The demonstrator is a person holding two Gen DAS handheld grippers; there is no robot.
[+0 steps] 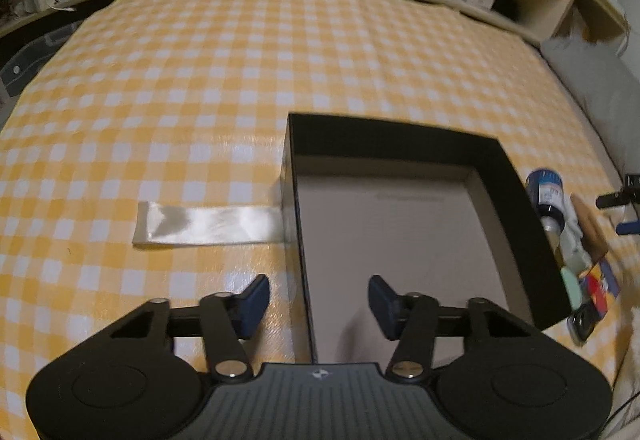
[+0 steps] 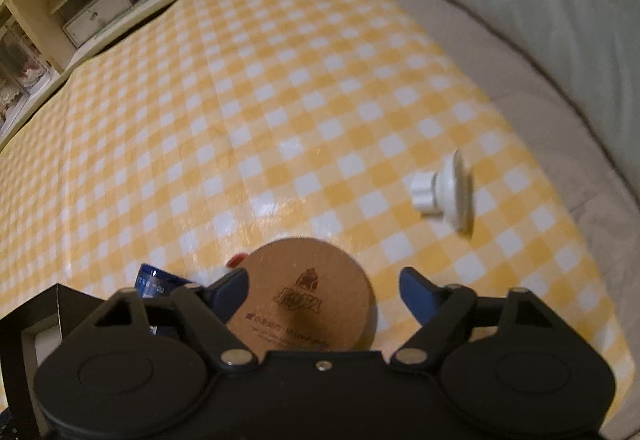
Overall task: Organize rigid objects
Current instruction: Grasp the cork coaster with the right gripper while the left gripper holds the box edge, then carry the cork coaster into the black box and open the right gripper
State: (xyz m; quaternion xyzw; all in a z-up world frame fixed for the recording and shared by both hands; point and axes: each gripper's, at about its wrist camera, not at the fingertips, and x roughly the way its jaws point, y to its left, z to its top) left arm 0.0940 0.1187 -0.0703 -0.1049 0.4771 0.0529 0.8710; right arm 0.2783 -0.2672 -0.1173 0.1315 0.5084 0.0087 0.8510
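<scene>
Your left gripper (image 1: 318, 304) straddles the empty black box's (image 1: 516, 208) near wall, jaws apart, apparently to steady it, while your right gripper (image 2: 322, 294) brackets the round wooden disc (image 2: 306, 300) beside the box, not yet pinching.
</scene>
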